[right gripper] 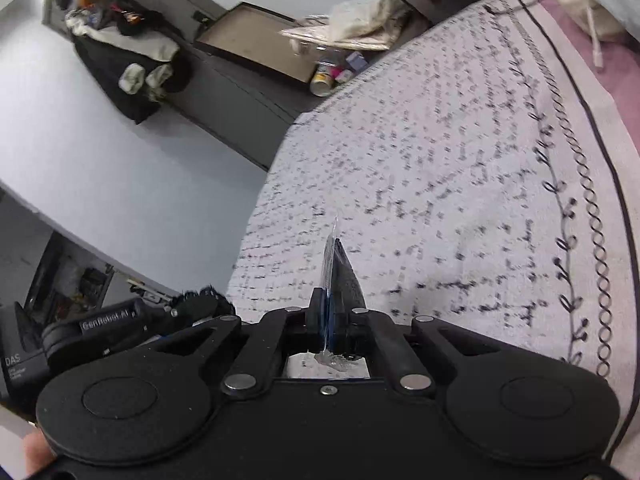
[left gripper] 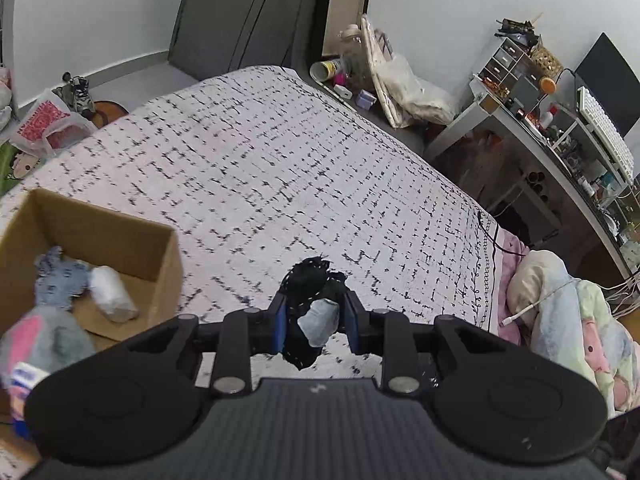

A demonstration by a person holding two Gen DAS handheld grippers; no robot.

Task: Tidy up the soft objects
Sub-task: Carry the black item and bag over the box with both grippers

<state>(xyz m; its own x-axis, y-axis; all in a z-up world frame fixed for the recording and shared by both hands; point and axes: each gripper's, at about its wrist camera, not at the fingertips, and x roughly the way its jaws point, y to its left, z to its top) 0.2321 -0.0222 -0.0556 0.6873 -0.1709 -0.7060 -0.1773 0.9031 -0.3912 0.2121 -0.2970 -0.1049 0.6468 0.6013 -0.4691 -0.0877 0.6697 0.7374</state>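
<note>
L gripper point(left gripper: 316, 322) is clamped on a black sock bundle w/ grey toe point(left gripper: 310, 312), held over the bed point(left gripper: 280, 152). R gripper point(right gripper: 335, 312) pinches a thin clear-wrapped dark item point(right gripper: 340, 276). Cardboard box point(left gripper: 120, 236) at left holds approx 3 soft items; these 2 aren't boxed yet.

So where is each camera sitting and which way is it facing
Left wrist: on the left gripper, facing along the bed toward a desk; its fingers pinch a black sock.
Right wrist: on the right gripper, facing along the bed toward the wall; its fingers clamp a flat packet.
Shared: the bed.
</note>
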